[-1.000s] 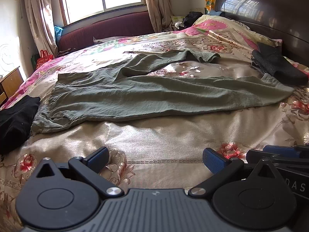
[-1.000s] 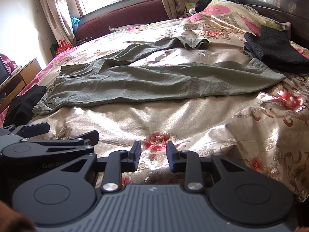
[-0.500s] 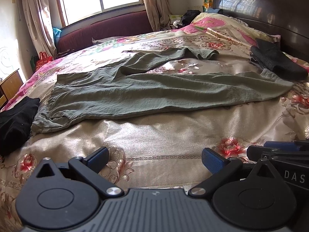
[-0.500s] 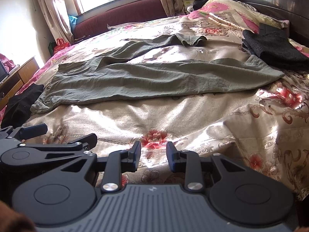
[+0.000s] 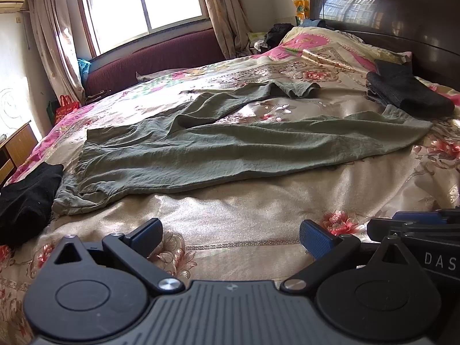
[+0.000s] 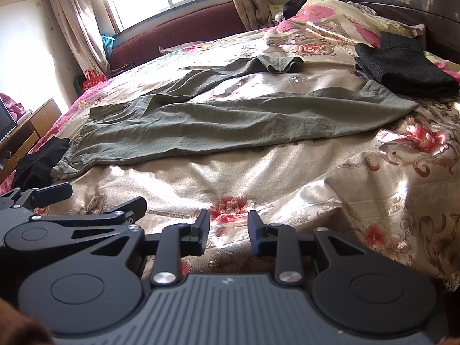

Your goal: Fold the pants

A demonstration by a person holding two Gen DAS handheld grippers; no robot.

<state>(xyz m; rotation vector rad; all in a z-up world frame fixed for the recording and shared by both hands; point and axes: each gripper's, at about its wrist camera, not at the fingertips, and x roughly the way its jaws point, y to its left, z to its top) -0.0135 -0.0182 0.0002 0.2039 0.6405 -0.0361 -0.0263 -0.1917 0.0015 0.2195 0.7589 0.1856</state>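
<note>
Grey-green pants (image 5: 235, 149) lie spread flat across the flowered bedspread, waistband at the left, both legs running right; they also show in the right wrist view (image 6: 230, 120). The far leg ends in a folded-over cuff (image 5: 296, 89). My left gripper (image 5: 230, 234) is open wide and empty, above the bedspread well short of the pants. My right gripper (image 6: 228, 227) is open with a narrower gap and empty, also short of the pants. Each gripper shows at the edge of the other's view.
A dark folded garment (image 5: 408, 92) lies at the right by the near leg's end and the headboard (image 5: 388, 26). A black garment (image 5: 26, 198) lies at the left by the waistband. Pillows (image 5: 330, 46) sit at the back right. A wooden cabinet (image 5: 17, 146) stands left of the bed.
Both grippers have risen a little and tipped, so the pants sit lower in both views. The jaws have not changed. The pants have not moved.
</note>
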